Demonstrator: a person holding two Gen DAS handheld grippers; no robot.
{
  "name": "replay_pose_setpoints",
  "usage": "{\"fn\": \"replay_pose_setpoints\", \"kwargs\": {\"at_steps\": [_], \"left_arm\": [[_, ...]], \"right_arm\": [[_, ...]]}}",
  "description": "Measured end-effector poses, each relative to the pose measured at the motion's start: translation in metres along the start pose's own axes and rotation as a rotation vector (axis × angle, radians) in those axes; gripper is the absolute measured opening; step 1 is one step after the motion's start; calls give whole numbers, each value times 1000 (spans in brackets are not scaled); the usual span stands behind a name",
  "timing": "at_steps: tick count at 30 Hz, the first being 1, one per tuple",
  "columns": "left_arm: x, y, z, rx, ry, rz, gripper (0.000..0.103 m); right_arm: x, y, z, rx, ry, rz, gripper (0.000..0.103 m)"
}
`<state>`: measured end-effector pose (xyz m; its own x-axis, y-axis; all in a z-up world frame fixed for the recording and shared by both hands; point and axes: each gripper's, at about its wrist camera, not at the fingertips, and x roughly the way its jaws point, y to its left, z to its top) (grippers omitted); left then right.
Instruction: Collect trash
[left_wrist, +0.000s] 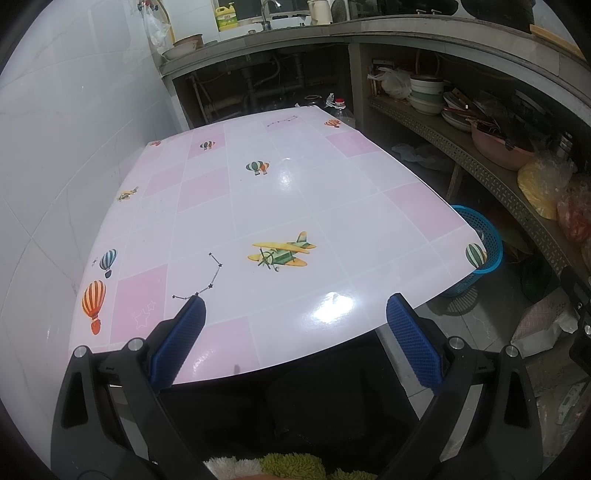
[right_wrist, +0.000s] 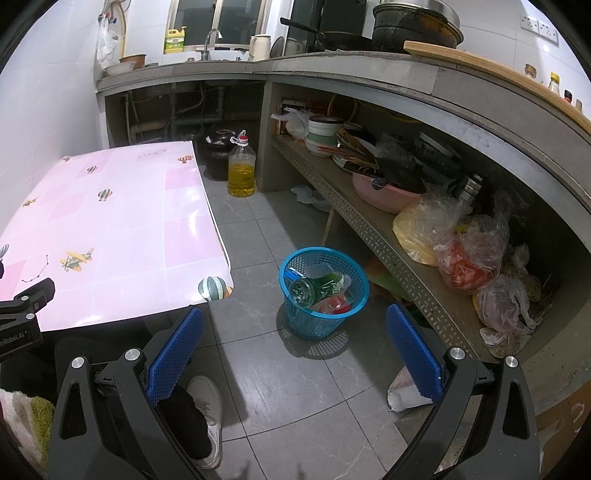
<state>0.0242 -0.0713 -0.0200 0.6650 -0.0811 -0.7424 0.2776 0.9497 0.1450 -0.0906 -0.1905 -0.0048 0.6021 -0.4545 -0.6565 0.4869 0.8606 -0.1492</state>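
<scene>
A blue mesh trash basket (right_wrist: 325, 295) stands on the grey floor to the right of the table. Inside it lie a green plastic bottle (right_wrist: 317, 288), red wrappers and other trash. The basket's rim also shows past the table's right edge in the left wrist view (left_wrist: 484, 243). My left gripper (left_wrist: 295, 306) is open and empty, held over the near edge of the pink-and-white table (left_wrist: 258, 206). My right gripper (right_wrist: 295, 314) is open and empty, held above the floor in front of the basket. No loose trash shows on the tabletop.
A bottle of yellow oil (right_wrist: 242, 170) and a dark jar (right_wrist: 218, 153) stand on the floor behind the table. A low shelf (right_wrist: 369, 221) on the right holds bowls, a pink basin (right_wrist: 384, 192) and plastic bags. A white paper bag (right_wrist: 402, 391) lies on the floor. My shoe (right_wrist: 207, 402) is below.
</scene>
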Motion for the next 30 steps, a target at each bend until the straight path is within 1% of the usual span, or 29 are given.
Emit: {"fn": "replay_pose_setpoints", "kwargs": {"at_steps": [30], "left_arm": [[0, -1, -1, -11, 17, -11, 94]], "right_arm": [[-3, 4, 6, -10, -8, 2, 96]]}}
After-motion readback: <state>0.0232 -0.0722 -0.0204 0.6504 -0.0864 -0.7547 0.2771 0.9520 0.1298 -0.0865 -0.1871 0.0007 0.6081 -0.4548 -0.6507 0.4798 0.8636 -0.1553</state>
